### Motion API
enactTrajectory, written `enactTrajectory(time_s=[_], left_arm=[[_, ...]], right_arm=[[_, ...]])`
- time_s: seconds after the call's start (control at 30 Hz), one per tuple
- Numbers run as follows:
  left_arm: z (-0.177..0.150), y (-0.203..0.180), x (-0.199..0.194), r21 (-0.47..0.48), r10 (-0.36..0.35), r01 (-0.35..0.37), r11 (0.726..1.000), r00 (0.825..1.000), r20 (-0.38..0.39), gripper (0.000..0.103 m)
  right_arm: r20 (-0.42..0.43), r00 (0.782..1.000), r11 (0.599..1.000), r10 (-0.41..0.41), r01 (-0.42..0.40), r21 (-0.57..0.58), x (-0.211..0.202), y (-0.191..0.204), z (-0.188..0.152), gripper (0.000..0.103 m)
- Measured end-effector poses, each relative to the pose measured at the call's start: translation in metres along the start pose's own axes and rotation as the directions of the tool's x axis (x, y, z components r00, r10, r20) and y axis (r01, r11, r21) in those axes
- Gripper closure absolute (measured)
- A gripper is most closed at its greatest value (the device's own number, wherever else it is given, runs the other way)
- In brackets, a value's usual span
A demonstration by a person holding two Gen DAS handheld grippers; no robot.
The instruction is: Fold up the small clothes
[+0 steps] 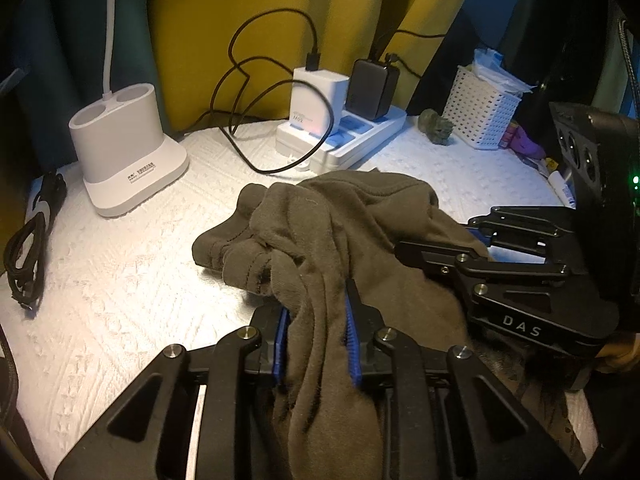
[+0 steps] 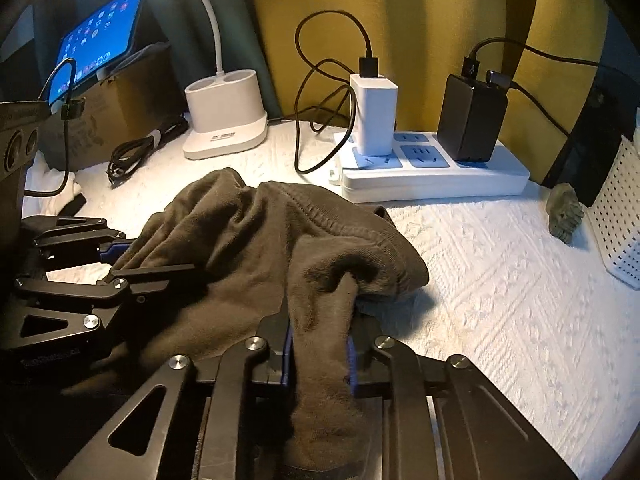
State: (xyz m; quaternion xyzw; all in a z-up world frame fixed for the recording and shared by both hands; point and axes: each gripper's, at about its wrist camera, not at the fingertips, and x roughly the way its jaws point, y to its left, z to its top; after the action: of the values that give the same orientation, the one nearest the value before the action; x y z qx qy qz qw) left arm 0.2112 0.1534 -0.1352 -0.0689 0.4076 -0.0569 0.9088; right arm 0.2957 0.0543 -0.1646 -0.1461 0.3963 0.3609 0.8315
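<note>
Both tools are clamped on the near hem of the olive-brown shorts (image 1: 332,216): left tool (image 1: 318,338) and right tool (image 2: 320,354) level, garment bunched toward 12 o'clock on the white-covered worktop (image 2: 500,280), so you'd spread sideways.

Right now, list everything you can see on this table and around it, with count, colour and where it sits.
garment: one, olive-brown, crumpled mid-table
tablecloth: one, white, textured, covering the table
power strip: one, white with blue sockets, at the back
white charger: one, plugged into the strip
black charger: one, plugged in to the right of the white one
lamp base: one, white, back left
tablet: one, blue screen lit, far left on a box
coiled cable: one, black, beside the lamp base
basket: one, white, perforated, far right
small figurine: one, grey-green, near the basket
curtain: yellow, behind
left gripper: black, shut on the garment
right gripper: black, shut on the garment
</note>
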Motion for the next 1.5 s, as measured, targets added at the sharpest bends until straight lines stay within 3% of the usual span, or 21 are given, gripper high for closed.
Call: enactTrajectory(time_s=[0.77,1.07,1.5], left_arm=[[-0.007,-0.052,-0.083,0.06,-0.015,0.006,0.998,0.989,0.145,0.081],[-0.018,-0.074,-0.126,0.088,-0.008,-0.013,0.996,0.972,0.233,0.081],[-0.031,-0.096,-0.188,0.112,-0.017,-0.025,0.993,0.934,0.357,0.081]], right_arm=[[0.169,0.984,0.999,-0.053,0.051,0.02,-0.115,0.019,-0.02,0.085],[0.265,0.962,0.998,-0.065,0.061,0.025,-0.168,0.029,-0.032,0.086],[0.387,0.918,0.996,-0.084,0.089,0.004,-0.24,0.057,-0.046,0.086]])
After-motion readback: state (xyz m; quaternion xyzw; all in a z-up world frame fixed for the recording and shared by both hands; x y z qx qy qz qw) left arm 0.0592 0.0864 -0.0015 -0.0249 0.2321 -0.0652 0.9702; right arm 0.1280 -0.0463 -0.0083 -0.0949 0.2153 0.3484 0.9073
